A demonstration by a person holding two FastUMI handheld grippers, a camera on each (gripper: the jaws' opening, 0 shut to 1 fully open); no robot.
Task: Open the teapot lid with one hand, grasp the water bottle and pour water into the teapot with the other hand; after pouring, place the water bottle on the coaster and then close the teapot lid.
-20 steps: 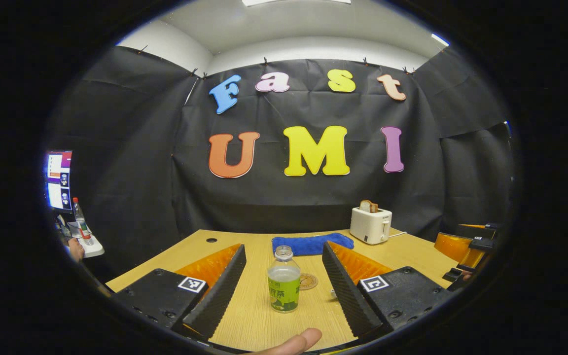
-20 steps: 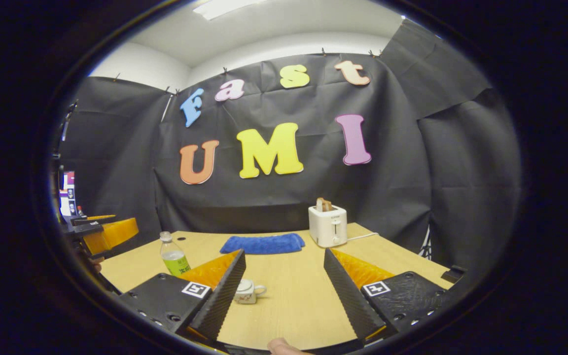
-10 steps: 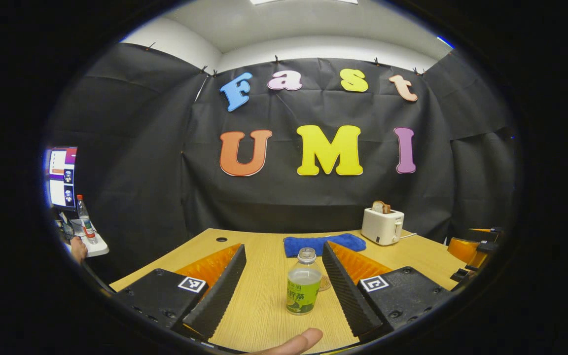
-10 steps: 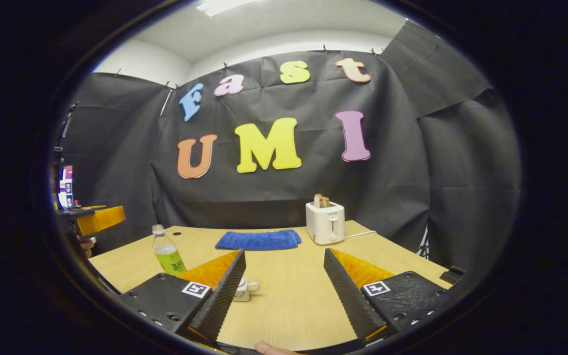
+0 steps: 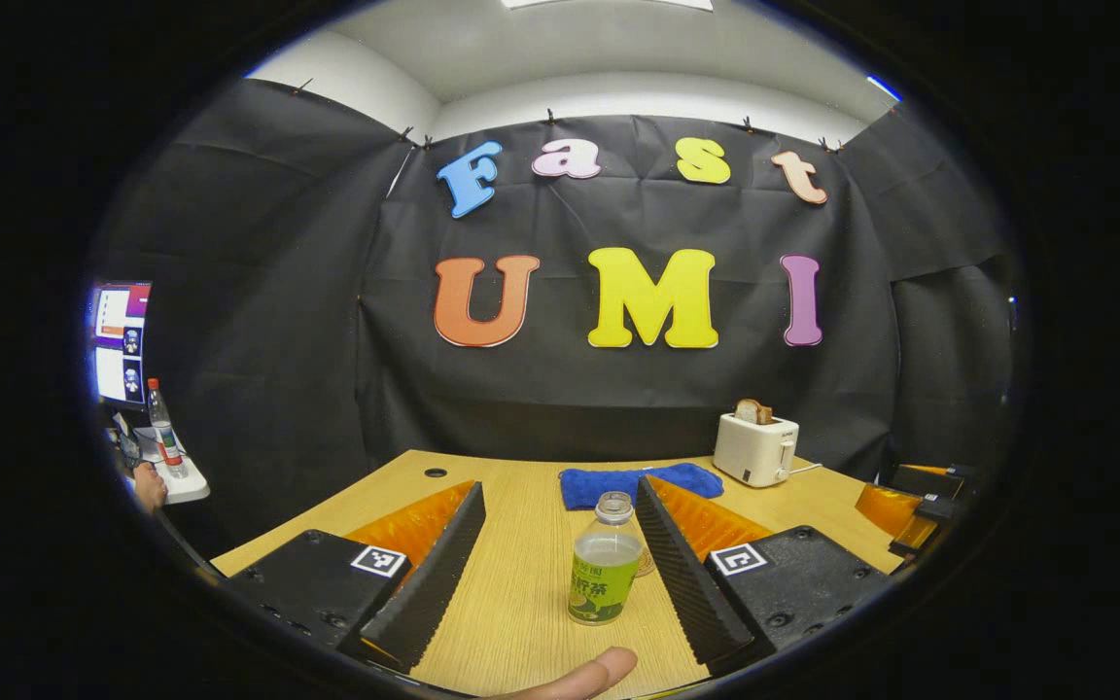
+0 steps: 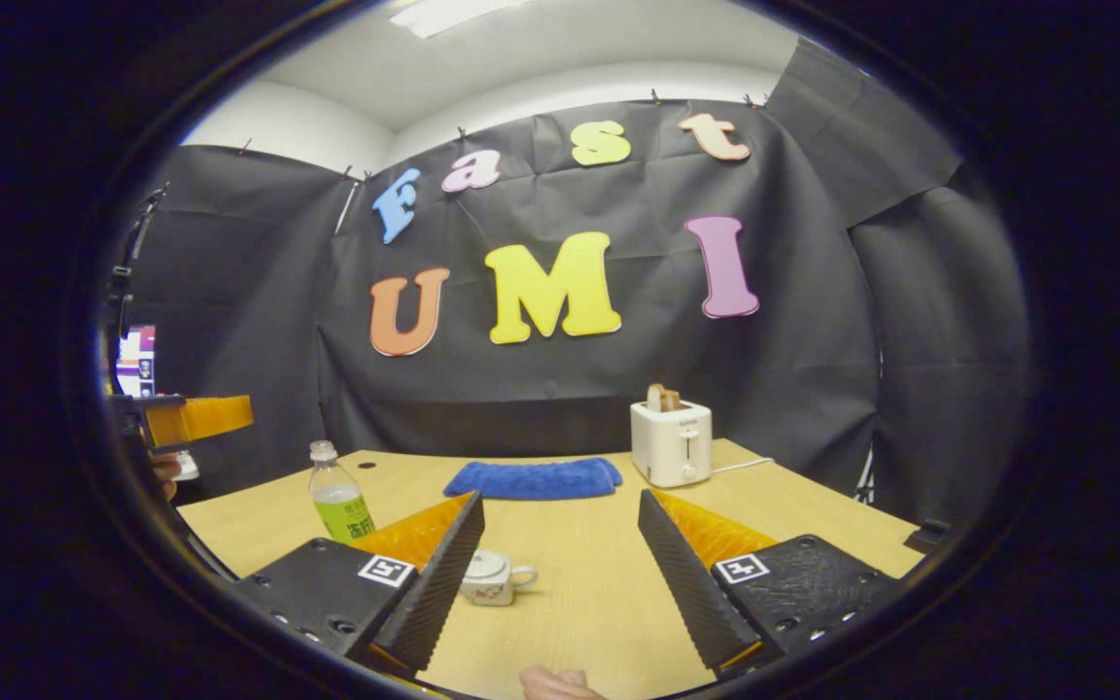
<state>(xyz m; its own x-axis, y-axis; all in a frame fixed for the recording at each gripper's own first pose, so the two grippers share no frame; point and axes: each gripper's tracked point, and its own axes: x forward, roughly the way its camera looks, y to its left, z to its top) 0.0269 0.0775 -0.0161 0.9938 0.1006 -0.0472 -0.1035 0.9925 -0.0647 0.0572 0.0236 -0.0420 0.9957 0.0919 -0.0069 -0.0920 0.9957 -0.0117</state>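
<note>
Both my jaws stand released. Clear plastic water bottle (image 5: 604, 572) upright between left gripper (image 5: 560, 564) ribbed fingers; rounded ceramic teapot (image 6: 490, 577), lidded, beside right gripper (image 6: 560, 569).

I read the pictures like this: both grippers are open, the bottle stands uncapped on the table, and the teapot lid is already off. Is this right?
One detail is wrong: in the right gripper view the teapot has its lid on. The rest holds: the left gripper and the right gripper are open, and the water bottle stands uncapped on the table, as the left gripper view shows.
</note>
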